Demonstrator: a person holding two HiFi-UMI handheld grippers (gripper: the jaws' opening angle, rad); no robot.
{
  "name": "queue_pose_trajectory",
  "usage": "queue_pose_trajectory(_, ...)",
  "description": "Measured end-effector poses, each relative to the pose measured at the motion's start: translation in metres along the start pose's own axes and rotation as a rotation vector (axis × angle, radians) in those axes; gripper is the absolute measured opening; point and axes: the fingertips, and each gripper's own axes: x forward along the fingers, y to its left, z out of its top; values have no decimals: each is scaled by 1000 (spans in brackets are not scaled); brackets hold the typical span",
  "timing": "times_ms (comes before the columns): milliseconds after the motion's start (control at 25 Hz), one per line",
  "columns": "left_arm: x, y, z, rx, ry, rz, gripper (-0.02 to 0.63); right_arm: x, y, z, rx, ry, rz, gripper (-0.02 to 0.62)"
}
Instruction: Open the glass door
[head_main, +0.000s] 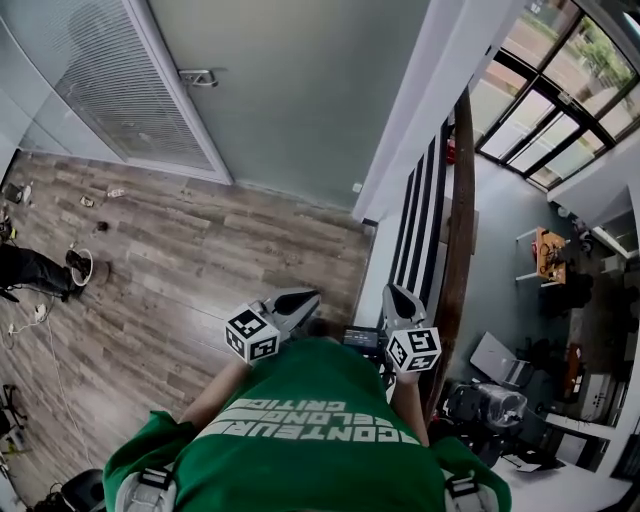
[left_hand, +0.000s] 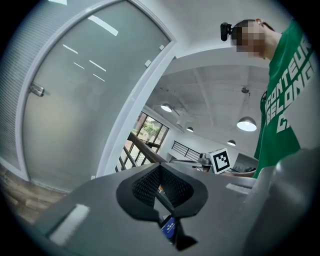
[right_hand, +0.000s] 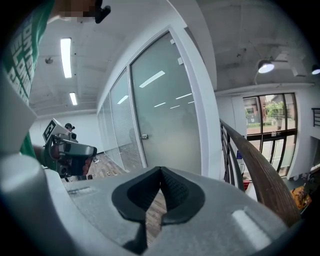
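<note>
Held close before the person's chest, pointing ahead, the left claw (head_main: 297, 300) and right claw (head_main: 399, 299) are pressed together, empty, with wooden floor (head_main: 210, 260) between them and the glass door (head_main: 280, 100), and a railing (head_main: 461, 220) near the right

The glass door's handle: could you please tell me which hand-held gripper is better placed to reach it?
Probably the left hand-held gripper: the handle lies toward its side, while the right hand-held gripper sits beside the railing. Both are shut, empty, far from the glass door.
</note>
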Motion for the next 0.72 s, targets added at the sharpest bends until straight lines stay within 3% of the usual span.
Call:
queue_pose_trajectory(280, -7, 16, -5, -20, -11, 26, 15, 17, 6, -9, -9, 29, 26, -8)
queue_pose_trajectory(720, 5, 37, 17, -33, -35, 41, 15, 34, -5, 11, -3, 34, 25, -8)
